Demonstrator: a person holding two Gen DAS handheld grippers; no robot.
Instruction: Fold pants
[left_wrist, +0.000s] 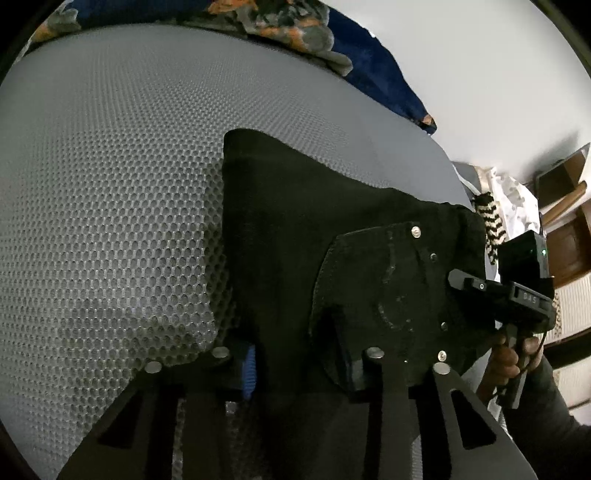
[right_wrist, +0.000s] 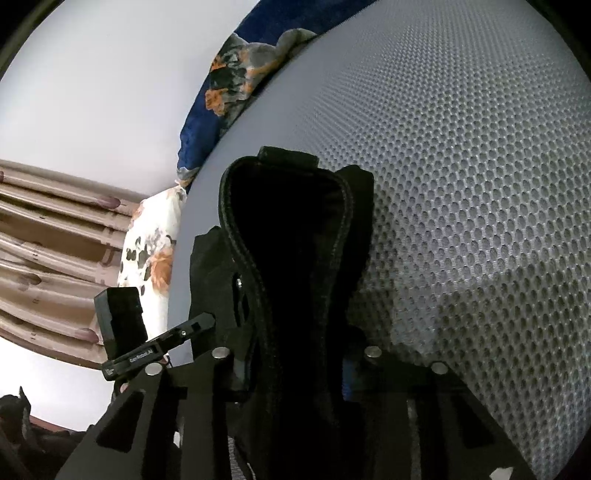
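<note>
A wide grey mesh mattress fills the room's bed, and it serves as the flat working surface for the fold. A blue flowered blanket is bunched along its far edge, out of the way. The black pants are raised off the mattress at the waist end, I think so the person can shake them straight before laying them down. The left gripper has black cloth running down between its fingers, near a back pocket with rivets, and looks pinched on it. The right gripper has the thick stitched waistband standing up between its fingers and is clamped on that hem. A hand grips the right tool's handle at the pants' far side.
</note>
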